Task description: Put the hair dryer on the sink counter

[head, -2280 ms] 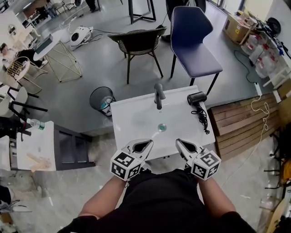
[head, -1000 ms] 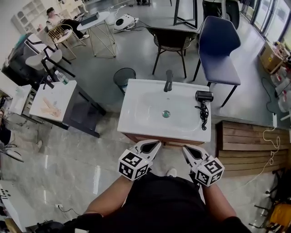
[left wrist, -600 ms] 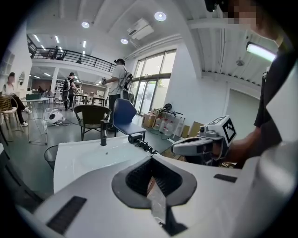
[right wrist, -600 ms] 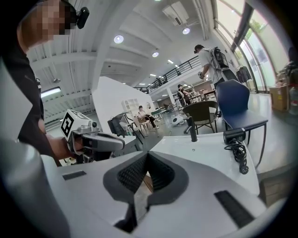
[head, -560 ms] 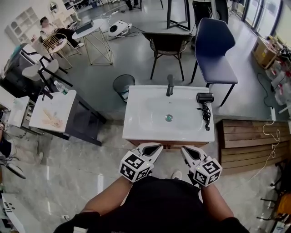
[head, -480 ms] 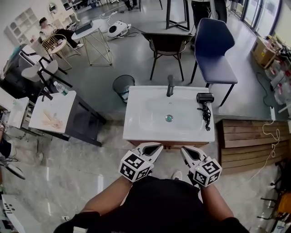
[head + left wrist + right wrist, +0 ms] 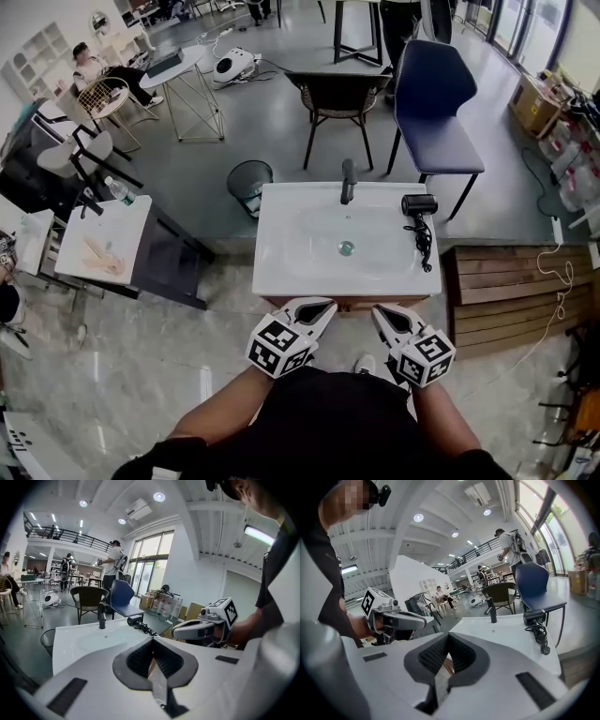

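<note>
— What sits at the far left?
— A small white table (image 7: 105,246) with a bottle (image 7: 117,190) at its back corner. Further right, a dark waste bin (image 7: 248,182) stands on the floor near the back left corner of the sink counter (image 7: 281,272).
— And the left gripper (image 7: 322,306)?
— It is held in front of the person's body, just short of the counter's front edge. Its jaws are closed together, pad against pad.
— The middle?
— A white surface with a shallow basin, a drain (image 7: 346,247) at its centre and a dark faucet (image 7: 348,180) upright at the back edge.
— The right gripper (image 7: 379,312)?
— It is level with the other one and near it, tips pointing at the counter. Its jaws are closed too, pads meeting.
— Where is the hair dryer (image 7: 418,205)?
— It lies on the surface at the back right, to the right of the basin. Its black cord (image 7: 422,246) lies bundled in front of it, toward the front edge. Both grippers are well apart from it.
— Beyond that?
— Wooden planks (image 7: 511,286) on the floor, just beside the counter's right side.
</note>
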### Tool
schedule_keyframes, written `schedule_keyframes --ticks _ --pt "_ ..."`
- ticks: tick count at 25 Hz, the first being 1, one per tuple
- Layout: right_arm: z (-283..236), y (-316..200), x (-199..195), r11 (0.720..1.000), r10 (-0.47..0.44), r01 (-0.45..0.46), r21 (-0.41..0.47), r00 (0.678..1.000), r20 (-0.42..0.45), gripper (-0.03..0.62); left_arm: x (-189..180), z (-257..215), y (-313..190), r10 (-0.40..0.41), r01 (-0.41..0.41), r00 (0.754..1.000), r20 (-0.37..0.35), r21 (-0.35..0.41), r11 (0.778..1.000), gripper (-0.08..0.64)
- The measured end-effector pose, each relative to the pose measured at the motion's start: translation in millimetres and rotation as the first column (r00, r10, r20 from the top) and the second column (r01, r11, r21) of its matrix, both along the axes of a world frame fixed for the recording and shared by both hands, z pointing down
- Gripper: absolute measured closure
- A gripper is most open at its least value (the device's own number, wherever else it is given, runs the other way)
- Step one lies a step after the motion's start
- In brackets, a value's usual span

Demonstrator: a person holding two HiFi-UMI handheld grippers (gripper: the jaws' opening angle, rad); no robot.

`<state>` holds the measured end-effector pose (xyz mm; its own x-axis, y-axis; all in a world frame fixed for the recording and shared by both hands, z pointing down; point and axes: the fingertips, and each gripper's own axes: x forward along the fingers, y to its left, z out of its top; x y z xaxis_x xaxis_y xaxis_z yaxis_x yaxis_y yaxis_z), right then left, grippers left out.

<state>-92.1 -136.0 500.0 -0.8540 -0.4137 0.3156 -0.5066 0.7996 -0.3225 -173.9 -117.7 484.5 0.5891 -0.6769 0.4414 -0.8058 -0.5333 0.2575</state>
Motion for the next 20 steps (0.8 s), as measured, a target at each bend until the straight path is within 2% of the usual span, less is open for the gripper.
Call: schedule_keyframes --ticks 12,20 --pt "0 -13 -2 1.000 0.006 -0.006 0.002 1.000 -0.008 0.591 -8 -2 -16 -0.006 0.006 1.000 -0.004 0.004 1.000 0.560" --pt "3 -23 0 0.999 0.013 -0.013 -0.030 1.000 0.007 0.591 -8 0 -24 -0.011 0.011 1.000 -0.009 0.001 1.000 0.560"
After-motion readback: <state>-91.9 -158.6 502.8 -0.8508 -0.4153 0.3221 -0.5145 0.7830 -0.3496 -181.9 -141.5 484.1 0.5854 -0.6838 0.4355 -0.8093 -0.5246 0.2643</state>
